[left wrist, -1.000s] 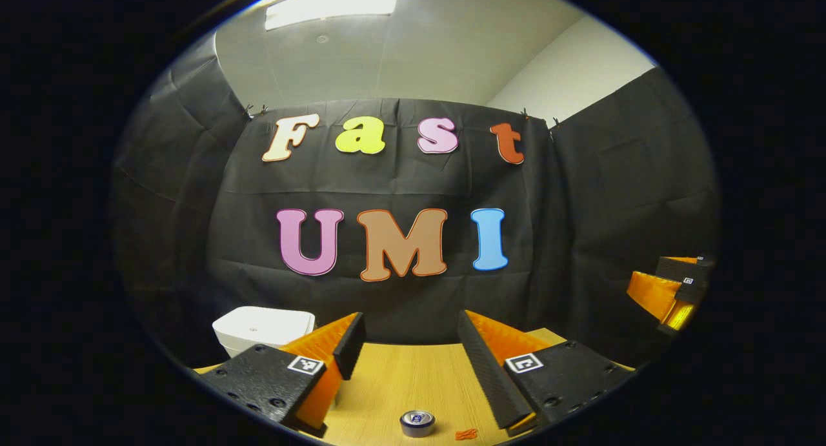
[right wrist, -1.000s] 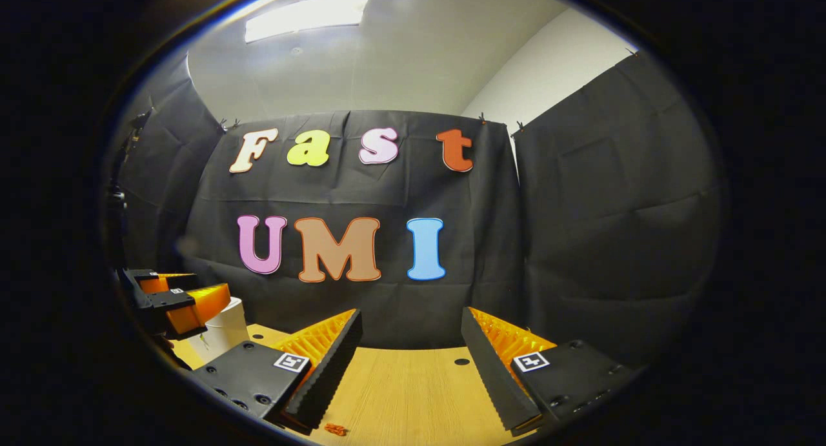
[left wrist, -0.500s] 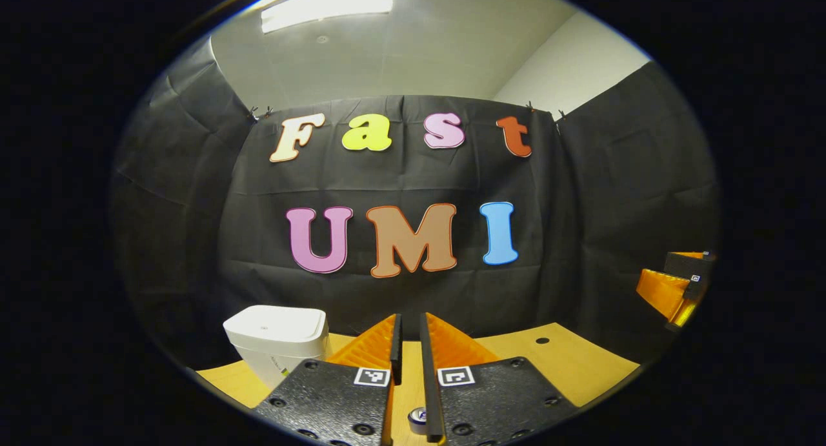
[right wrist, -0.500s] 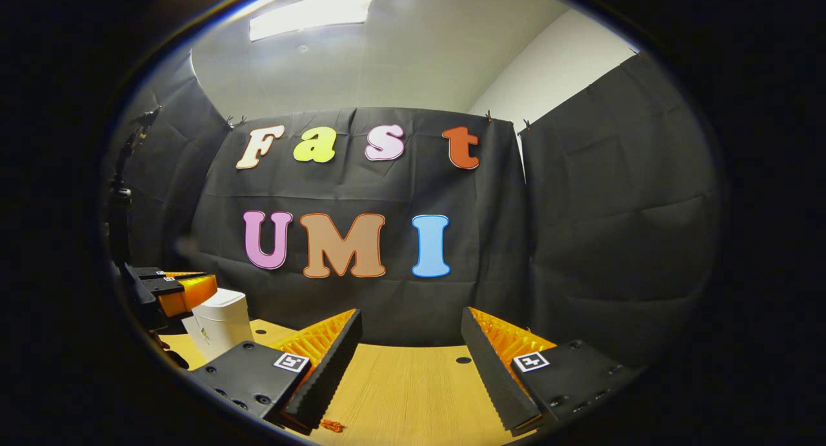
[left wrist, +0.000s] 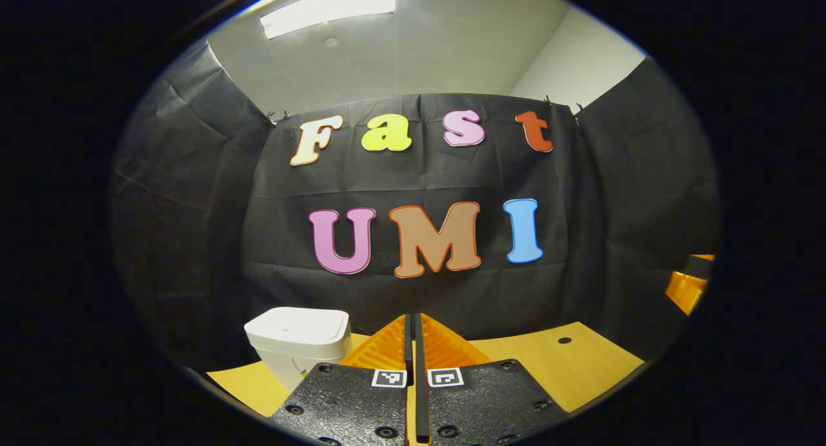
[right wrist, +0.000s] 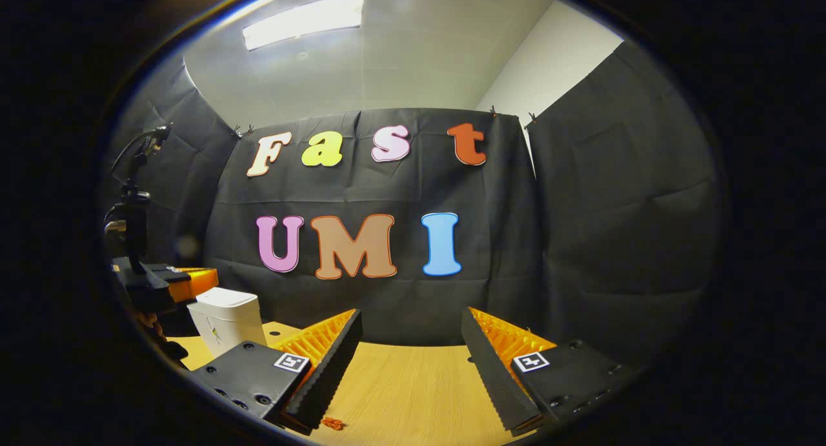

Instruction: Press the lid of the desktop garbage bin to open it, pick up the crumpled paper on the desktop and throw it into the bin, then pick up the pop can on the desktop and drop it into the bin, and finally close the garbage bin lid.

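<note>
White plastic is sitting low to the left of the left claw (left wrist: 413,343): that's the bin (left wrist: 298,343), lid flat and looking closed, standing on the desk (left wrist: 548,368). The left claw is clenched, its two fingers pressed together with nothing between them, pointing just past the bin's right side. Seen from the right claw's camera, the left claw (right wrist: 169,282) is hanging just behind and to the left of the bin (right wrist: 226,320), about level with the lid; whether it is touching, I cannot tell. The right claw (right wrist: 410,352) is spread wide and empty over bare wood, with the bin well off to its left. So the left hand is clearly the nearer one for the lid press, and I'm judging the opening step as not yet done. The press needs the closed tips swinging left and dropping onto the lid top. A small orange scrap (right wrist: 333,423) is lying on the desk near the right claw
</note>
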Action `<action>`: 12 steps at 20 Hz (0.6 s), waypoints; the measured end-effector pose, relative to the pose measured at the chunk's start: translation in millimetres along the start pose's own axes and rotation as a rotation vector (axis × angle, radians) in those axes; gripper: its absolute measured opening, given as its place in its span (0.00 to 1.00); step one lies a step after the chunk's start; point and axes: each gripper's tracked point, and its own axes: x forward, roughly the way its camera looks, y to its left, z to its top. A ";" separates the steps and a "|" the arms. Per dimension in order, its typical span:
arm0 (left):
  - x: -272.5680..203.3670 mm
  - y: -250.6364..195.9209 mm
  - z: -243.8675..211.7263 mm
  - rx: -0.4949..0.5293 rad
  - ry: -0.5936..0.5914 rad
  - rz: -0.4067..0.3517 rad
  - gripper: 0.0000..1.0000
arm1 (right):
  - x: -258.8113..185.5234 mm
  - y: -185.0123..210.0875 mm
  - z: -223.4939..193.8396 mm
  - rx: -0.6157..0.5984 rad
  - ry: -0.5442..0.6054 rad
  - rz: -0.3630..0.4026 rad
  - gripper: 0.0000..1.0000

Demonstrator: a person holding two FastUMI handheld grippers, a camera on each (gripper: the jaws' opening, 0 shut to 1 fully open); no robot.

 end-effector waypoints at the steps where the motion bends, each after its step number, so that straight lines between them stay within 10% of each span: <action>1: 5.8 9.7 2.0 0.003 -0.008 0.019 0.00 | -0.3 -1.3 1.4 -0.002 -0.001 -0.005 0.99; 12: 100.5 154.8 -33.3 -0.003 0.045 0.167 0.00 | 26.1 25.5 -4.1 0.000 0.011 -0.128 0.99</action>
